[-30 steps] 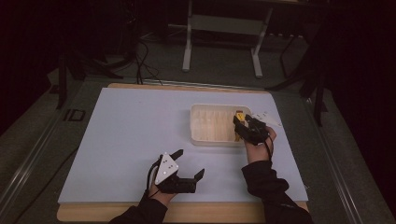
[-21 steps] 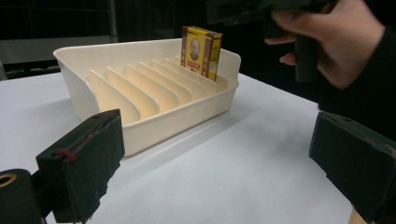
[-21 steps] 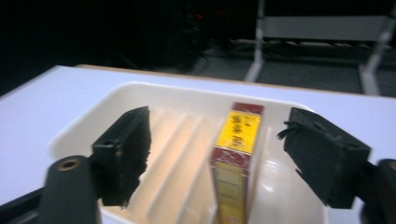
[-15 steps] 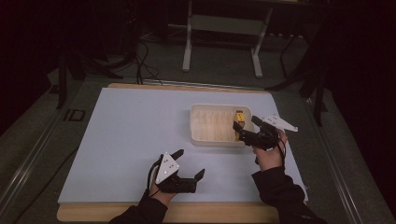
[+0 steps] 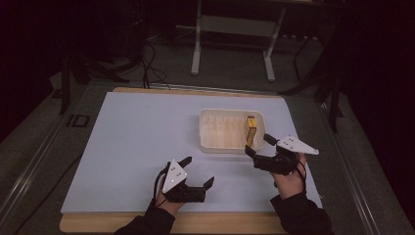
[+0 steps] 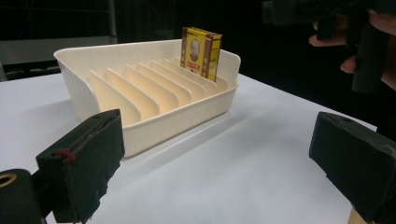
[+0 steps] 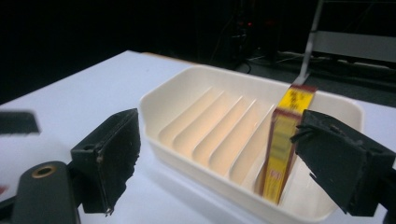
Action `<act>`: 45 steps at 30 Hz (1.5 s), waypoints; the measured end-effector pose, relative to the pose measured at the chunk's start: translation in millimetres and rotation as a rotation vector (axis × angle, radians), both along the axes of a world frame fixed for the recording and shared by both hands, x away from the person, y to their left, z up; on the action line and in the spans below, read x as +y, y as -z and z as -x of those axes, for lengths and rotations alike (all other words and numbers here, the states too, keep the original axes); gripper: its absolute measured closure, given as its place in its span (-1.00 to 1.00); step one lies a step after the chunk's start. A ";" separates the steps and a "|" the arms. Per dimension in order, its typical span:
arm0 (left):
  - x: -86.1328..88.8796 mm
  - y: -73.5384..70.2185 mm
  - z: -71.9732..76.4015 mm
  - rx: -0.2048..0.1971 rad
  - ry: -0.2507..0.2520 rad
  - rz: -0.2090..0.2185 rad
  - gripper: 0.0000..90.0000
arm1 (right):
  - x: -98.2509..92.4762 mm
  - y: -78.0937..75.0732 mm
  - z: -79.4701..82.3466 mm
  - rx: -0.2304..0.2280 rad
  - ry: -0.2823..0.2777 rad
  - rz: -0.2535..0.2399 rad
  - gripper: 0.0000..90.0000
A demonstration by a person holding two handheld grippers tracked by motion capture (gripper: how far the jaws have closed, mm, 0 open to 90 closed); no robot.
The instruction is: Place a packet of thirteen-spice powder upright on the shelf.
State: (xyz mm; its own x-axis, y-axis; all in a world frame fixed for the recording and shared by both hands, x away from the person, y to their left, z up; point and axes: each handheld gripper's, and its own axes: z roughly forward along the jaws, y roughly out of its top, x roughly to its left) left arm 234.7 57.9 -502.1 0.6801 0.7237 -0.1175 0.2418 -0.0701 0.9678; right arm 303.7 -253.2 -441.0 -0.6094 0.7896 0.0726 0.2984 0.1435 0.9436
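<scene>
A cream slotted tray (image 5: 210,143) sits right of centre on the white table. A yellow box (image 5: 250,129) stands upright in its rightmost slot; the left gripper view shows the box (image 6: 201,51) at the tray's (image 6: 187,116) far end. My right gripper (image 5: 258,144) hovers just off the tray's near right corner. Its jaws have just been opening and now stand open with nothing between them. In the right gripper view, the box (image 7: 282,149) stands beyond my right gripper (image 7: 224,163), inside the tray (image 7: 196,77). My left gripper (image 5: 199,170) rests open near the table's front edge, empty (image 6: 219,172).
The white sheet (image 5: 137,147) covers a wooden tabletop whose edge shows at the front (image 5: 98,225). A metal stand (image 5: 232,44) and cables (image 5: 147,63) lie on the dark floor behind the table.
My right gripper has let go of the yellow box and drawn back and to the right from the tray. The box stays standing in its slot. My left gripper has not moved.
</scene>
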 end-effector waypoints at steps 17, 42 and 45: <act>-1.2 -1.1 1.3 -0.006 0.017 -0.007 -0.90 | -10.0 24.3 39.8 0.016 -0.128 0.064 -0.69; -1.2 -1.0 1.3 -0.003 0.024 -0.008 -0.90 | -46.3 53.8 36.7 0.100 -0.186 0.201 -0.69; -1.1 -1.4 1.4 -0.005 0.024 -0.007 -0.90 | -51.2 55.2 35.6 0.110 -0.192 0.197 -0.70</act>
